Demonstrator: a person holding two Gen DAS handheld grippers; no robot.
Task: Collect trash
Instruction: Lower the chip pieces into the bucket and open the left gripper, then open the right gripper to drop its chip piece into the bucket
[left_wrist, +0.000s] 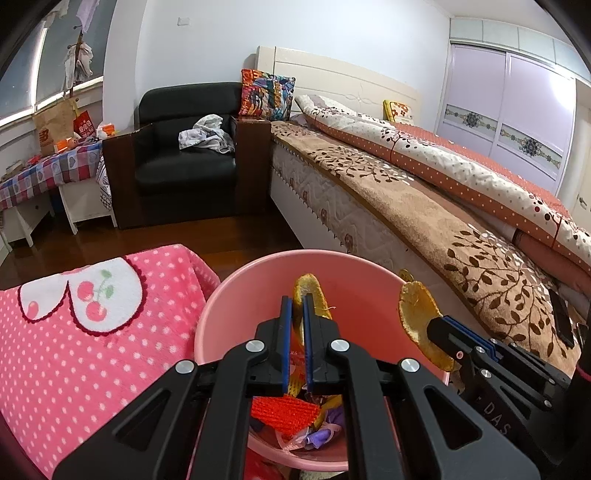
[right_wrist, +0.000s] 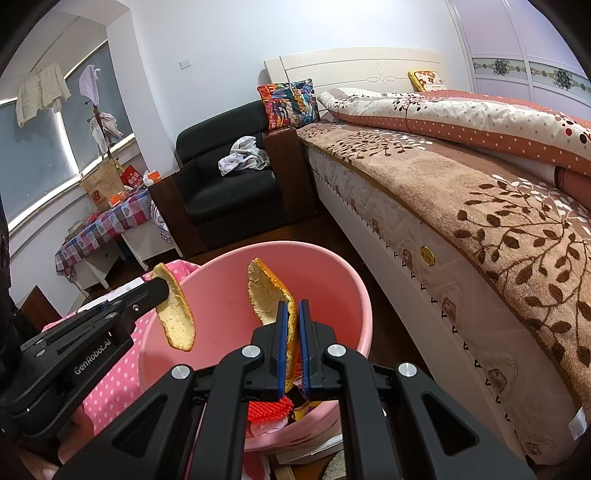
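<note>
two grippers (left_wrist: 297, 306) (right_wrist: 290, 310), two peels (left_wrist: 308, 295) (right_wrist: 271, 291), one bucket (left_wrist: 236, 295)

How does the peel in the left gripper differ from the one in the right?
The left gripper pinches its peel near the upper end, so most hangs below; the right gripper pinches its peel low, so most stands above. Both are orange peel over the pink bucket.

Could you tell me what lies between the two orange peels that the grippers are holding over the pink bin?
Nothing solid: in the right wrist view only air and the pink bin's inner wall show between the left peel and right peel.
</note>
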